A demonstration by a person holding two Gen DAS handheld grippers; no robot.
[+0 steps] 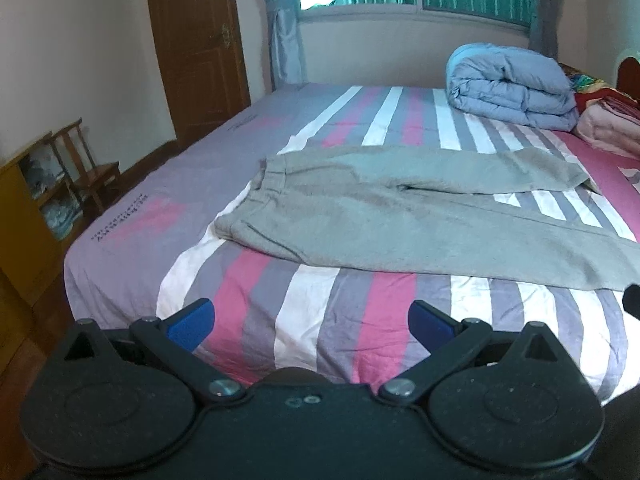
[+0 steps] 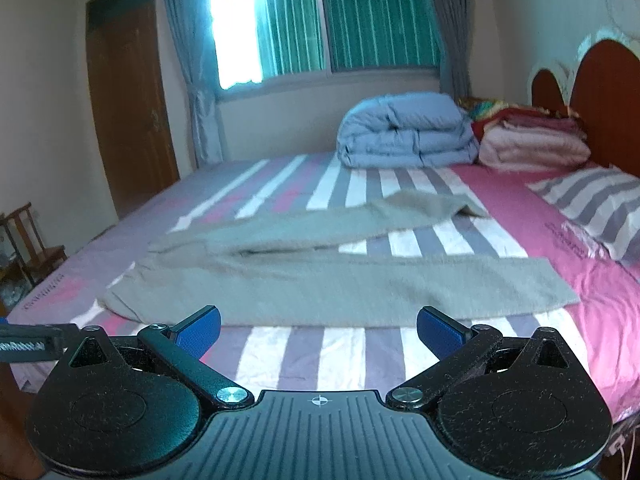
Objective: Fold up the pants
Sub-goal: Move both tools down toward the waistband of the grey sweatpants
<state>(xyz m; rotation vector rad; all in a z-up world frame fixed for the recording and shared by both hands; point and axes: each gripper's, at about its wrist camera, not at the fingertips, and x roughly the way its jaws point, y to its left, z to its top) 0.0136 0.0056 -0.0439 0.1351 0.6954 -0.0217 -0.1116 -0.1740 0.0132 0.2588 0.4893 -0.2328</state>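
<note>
Grey pants (image 1: 400,216) lie spread flat on the striped bed sheet (image 1: 312,320), waistband to the left, legs running right. They also show in the right wrist view (image 2: 340,280), with the near leg's hem at the right. My left gripper (image 1: 312,326) is open and empty, held short of the pants near the bed's front edge. My right gripper (image 2: 318,332) is open and empty, just in front of the near leg. The left gripper's edge shows at the far left of the right wrist view (image 2: 28,340).
A folded blue duvet (image 1: 512,88) and stacked pink blankets (image 2: 532,140) sit at the bed's far side. A striped pillow (image 2: 596,208) lies by the headboard (image 2: 600,92). A wooden chair (image 1: 84,164), yellow cabinet (image 1: 24,216) and door (image 1: 196,40) stand left.
</note>
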